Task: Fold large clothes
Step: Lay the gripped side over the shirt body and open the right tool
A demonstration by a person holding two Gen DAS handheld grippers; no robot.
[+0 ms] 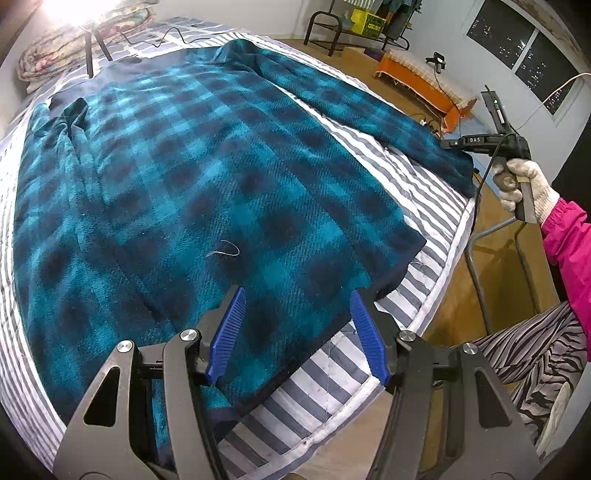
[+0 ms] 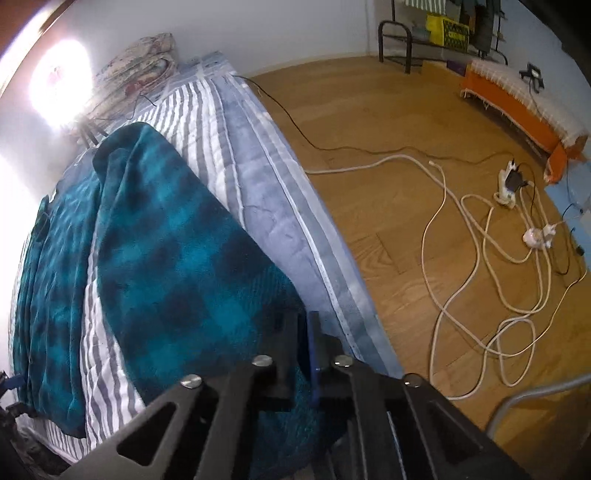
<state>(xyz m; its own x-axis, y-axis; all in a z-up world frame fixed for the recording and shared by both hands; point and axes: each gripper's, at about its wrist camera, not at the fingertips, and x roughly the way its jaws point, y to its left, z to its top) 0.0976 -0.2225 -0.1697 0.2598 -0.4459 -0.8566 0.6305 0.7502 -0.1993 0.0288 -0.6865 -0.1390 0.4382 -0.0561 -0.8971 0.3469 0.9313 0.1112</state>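
One plaid garment [image 1: 192, 177] is lying on one striped bed [image 1: 417, 295]. Two grippers are showing: left gripper [image 1: 297, 306] and right gripper [image 2: 303, 332]. One orange bench [image 2: 517, 110] is standing on the floor, and one folded quilt [image 1: 55, 48] is lying at the bed's far end.

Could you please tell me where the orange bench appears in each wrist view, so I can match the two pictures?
Left wrist view: the orange bench sits upper right, on the floor beyond the bed's far edge.
Right wrist view: the orange bench lies at the upper right, against the wall, past the white cables.
Shared landmark: the yellow crate on the dark rack at top.
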